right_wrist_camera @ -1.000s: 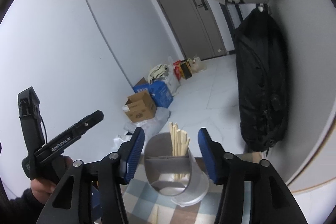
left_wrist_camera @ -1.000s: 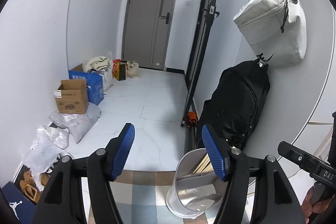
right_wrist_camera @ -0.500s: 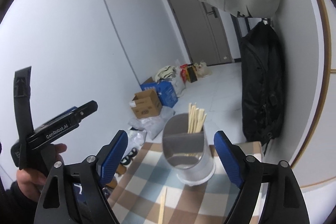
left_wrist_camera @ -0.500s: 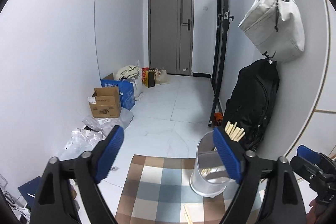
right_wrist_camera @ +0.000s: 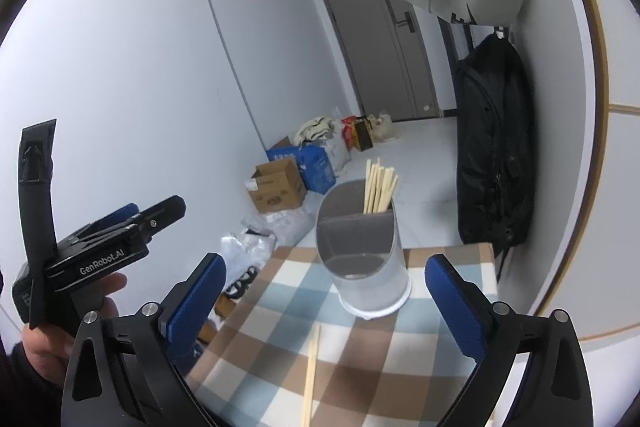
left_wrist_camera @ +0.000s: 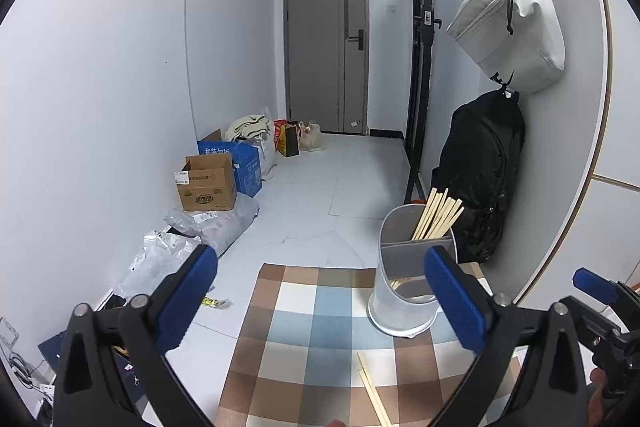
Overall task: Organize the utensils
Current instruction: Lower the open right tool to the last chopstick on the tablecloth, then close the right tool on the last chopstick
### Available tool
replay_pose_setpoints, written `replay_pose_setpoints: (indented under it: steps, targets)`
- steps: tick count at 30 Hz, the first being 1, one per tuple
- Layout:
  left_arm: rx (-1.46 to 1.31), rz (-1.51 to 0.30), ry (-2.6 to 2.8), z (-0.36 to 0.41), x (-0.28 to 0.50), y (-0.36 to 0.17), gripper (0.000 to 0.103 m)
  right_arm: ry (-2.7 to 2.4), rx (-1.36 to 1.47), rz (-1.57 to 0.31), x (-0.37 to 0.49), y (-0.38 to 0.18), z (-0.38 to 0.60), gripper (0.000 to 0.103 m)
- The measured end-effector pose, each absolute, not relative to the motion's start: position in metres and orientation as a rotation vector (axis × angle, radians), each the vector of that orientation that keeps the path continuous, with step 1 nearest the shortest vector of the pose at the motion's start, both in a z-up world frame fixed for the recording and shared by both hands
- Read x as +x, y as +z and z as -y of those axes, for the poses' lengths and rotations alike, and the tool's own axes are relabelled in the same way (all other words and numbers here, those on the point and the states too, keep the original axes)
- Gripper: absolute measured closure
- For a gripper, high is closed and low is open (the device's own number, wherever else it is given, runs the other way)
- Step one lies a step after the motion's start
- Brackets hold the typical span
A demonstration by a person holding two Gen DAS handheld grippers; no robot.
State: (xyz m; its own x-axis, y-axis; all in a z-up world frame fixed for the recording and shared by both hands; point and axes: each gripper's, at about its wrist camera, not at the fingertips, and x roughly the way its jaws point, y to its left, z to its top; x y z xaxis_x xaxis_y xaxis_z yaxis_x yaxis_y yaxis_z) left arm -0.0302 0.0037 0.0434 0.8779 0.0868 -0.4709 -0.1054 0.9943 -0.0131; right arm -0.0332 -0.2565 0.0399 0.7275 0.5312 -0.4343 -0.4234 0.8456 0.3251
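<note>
Left wrist view: the left tool (left_wrist_camera: 320, 301) fills the lower frame, its blue-padded fingers (left_wrist_camera: 186, 301) spread wide with nothing between them. Past them lies a brown, blue and white checked cloth (left_wrist_camera: 320, 339) covering the counter. A translucent grey divided plastic utensil holder (left_wrist_camera: 404, 291) stands on the cloth at centre right, just behind the right-hand pad, which hides part of its wall. A bundle of pale wooden chopsticks (left_wrist_camera: 438, 215) leans in its far compartment; the near compartment looks unfilled. A loose wooden chopstick pair (left_wrist_camera: 374, 393) lies on the cloth at lower centre, apart from the holder. The cloth's left part is bare. At the lower right edge the right tool (left_wrist_camera: 600, 307) shows in part. Beyond the counter, a brown cardboard box (left_wrist_camera: 206, 183) and plastic bags sit on the floor at left, a black backpack (left_wrist_camera: 480, 171) and a grey fabric bag (left_wrist_camera: 512, 27) hang on the wall at right.

Right wrist view: the right tool (right_wrist_camera: 326, 301) likewise stands wide apart and grips nothing. The holder (right_wrist_camera: 366, 259) sits centre frame near the cloth's far edge, between and beyond the pads, and the loose chopsticks (right_wrist_camera: 311, 373) lie in front of it, at lower centre. At left, a hand (right_wrist_camera: 60, 327) holds the left tool (right_wrist_camera: 104, 251) upright beside the counter.
</note>
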Motion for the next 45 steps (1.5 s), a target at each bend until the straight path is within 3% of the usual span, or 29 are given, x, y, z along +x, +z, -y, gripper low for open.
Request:
replay_pose_setpoints:
  steps: [11,13,15,20,26,34,38,45]
  targets:
    - [-0.142,-0.626,0.095,-0.04,-0.022,-0.031,0.002,0.561,0.077,-0.732,-0.02,-0.024,0.215,0.002]
    - [-0.151,-0.652,0.103,-0.048,-0.019,-0.041,0.002,0.586,0.038,-0.792,-0.011,-0.039,0.202,0.006]
    - [-0.167,-0.678,0.121,-0.058,-0.015,-0.049,0.002,0.596,-0.013,-0.857,-0.001,-0.058,0.186,0.021]
    - [-0.267,-0.717,0.16,-0.088,-0.011,-0.054,0.002,0.601,-0.02,-1.014,0.028,-0.103,0.154,0.045]
    - [-0.338,-0.731,0.198,-0.118,-0.016,-0.058,0.002,0.584,-0.058,-1.098,0.054,-0.128,0.116,0.052]
    - [-0.417,-0.758,0.203,-0.142,-0.017,-0.067,0.002,0.504,-0.145,-1.197,0.077,-0.152,0.088,0.072]
    - [-0.42,-0.762,0.202,-0.143,-0.017,-0.068,0.002,0.477,-0.208,-1.174,0.077,-0.151,0.081,0.097]
    - [-0.392,-0.782,0.183,-0.139,-0.014,-0.072,0.002,0.497,-0.19,-1.094,0.069,-0.132,0.089,0.098]
